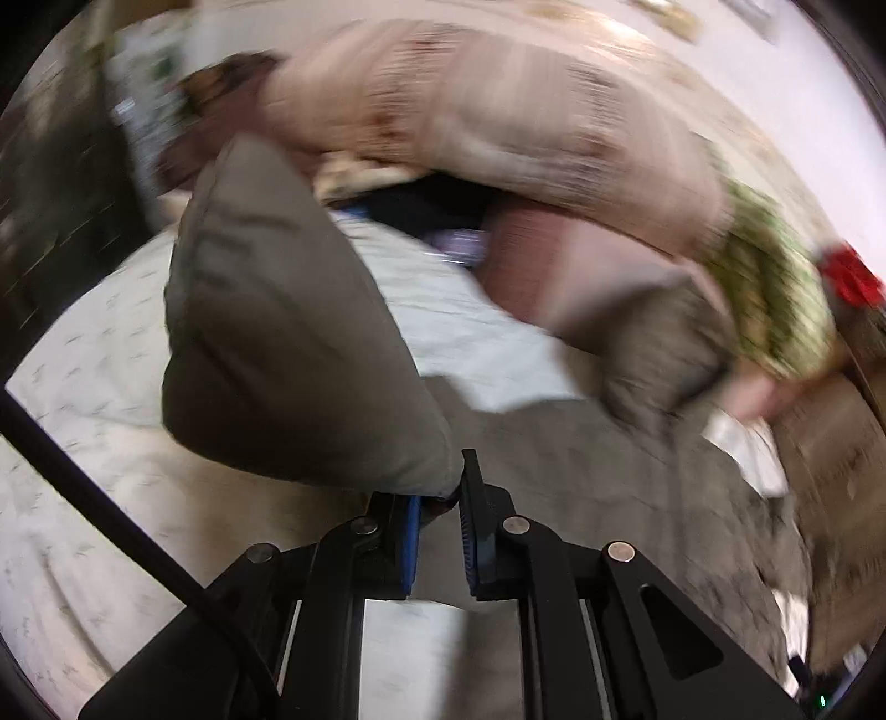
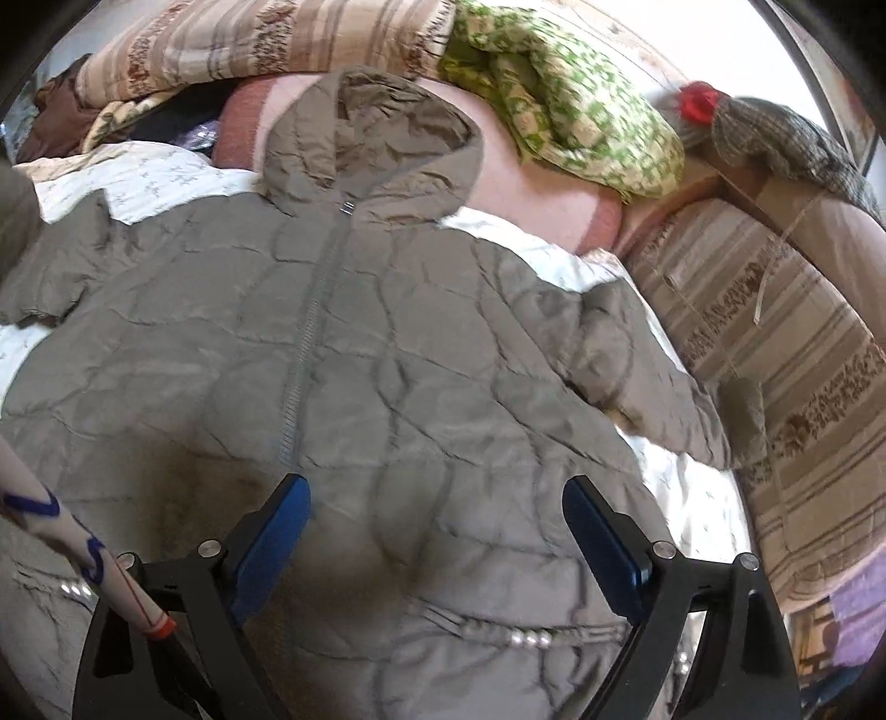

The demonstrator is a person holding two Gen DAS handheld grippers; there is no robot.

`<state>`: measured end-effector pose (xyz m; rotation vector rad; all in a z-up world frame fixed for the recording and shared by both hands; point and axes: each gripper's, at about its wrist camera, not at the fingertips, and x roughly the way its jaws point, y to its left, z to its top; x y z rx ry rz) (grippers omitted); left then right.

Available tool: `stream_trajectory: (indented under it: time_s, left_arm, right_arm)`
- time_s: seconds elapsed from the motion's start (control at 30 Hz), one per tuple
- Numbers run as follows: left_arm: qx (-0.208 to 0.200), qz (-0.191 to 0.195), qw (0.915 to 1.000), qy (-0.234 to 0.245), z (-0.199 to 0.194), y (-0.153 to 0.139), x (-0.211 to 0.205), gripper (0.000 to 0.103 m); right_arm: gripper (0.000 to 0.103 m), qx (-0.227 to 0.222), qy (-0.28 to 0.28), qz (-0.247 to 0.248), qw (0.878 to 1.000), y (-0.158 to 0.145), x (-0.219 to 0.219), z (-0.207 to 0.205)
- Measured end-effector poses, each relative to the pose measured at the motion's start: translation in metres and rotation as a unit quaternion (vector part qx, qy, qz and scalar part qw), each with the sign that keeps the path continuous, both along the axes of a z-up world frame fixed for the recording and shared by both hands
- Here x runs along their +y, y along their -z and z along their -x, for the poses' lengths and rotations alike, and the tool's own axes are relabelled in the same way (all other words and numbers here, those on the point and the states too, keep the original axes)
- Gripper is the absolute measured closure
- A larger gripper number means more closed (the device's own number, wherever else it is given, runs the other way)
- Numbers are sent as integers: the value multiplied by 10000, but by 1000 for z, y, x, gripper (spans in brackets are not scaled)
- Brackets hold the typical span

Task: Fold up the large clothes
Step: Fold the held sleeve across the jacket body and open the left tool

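Both wrist cams angled down, close over jacket (image 2: 343, 354).

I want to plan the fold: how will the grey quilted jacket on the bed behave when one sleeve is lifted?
Probably floppy: the sleeve in the left gripper hangs bent. The jacket looks puffy, so likely light and springy. Its smooth shell may slide on the sheet.

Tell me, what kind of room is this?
Probably a bedroom. A grey hooded jacket lies spread on a bed with a white printed sheet, and striped folded blankets and a green patterned quilt are piled at the far end.
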<state>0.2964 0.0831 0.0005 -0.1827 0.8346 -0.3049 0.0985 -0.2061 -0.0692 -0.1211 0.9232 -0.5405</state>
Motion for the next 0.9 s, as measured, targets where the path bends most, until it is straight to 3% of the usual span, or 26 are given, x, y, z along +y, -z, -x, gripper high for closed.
stream_trajectory:
  time_s: [0.13,0.3,0.47,0.53,0.6,0.67,0.77,0.9]
  left_arm:
    - [75,86,9969,783,34,2,-72,91]
    - [486,51,9878,1477,66,37,-158,91]
    - [930,-368,9818,1617,82,87,-212,76]
    - [1141,-353,9801,1585,85,101,-216,72]
    - [1064,-321,9820,1524,95,98,-207,63]
    - [935,-251,9848,1442,104,90,-197,47]
    - [603,-270,9908,1179,125,71,-165,40]
    - [142,-814,9947,613,150,60,-135,40]
  right_arm:
    - [9,82,306,-83,9995,1,-21,18]
    - [8,209,761,-289,9965,9,-58,44]
    - [8,238,1096,-592,9919,18,-87,69]
    - [8,194,1169,-749,9901,20,-99,77]
    - [8,97,1183,-944,9884,18,-108,84]
    - [8,-72,1129,-1143,9870,14,-116,88]
    - [8,-337,890,-1410,9854,5,-118,84]
    - [8,-849,218,-2138,9729,-7,-114,56]
